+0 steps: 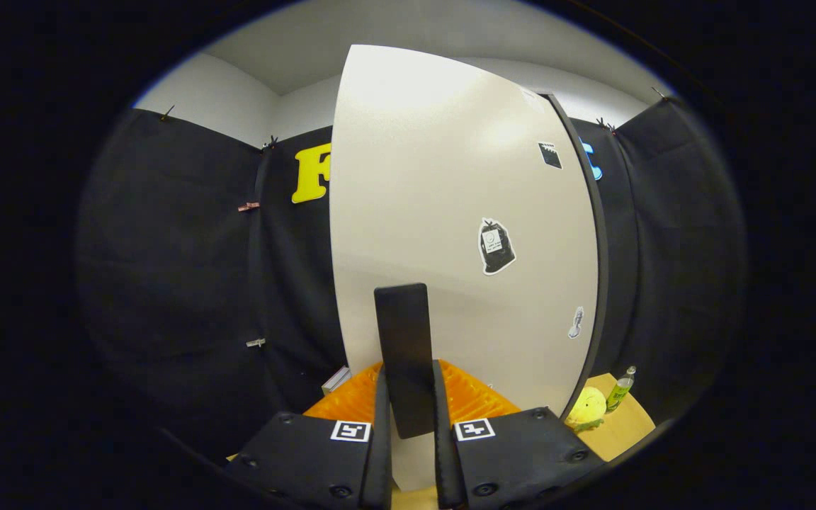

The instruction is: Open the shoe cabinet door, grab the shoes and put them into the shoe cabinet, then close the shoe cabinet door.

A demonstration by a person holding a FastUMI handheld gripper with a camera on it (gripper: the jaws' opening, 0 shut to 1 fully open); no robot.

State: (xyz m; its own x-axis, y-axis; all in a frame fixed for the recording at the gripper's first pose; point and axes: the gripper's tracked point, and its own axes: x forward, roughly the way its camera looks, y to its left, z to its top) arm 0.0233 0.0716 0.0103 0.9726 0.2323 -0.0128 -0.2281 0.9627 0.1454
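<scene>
Black cloth walls close off the booth, and before them stands the white shoe cabinet door [450, 212], a tall flat panel bearing a few stickers [496, 246]. A dark upright handle [402, 354] is fixed low on the door, and the claw [408, 425] has its two fingers closed against either side of that handle, pinching it. The door looks rigid and light, swinging on hinges, so a steady pull by the handle should suit; its smooth face offers no other hold. Something orange and ribbed [351, 400] lies just beyond the fingers. To the right, a wooden desk [620, 428] carries a yellow soft toy [586, 407] and a green bottle [620, 389].
</scene>
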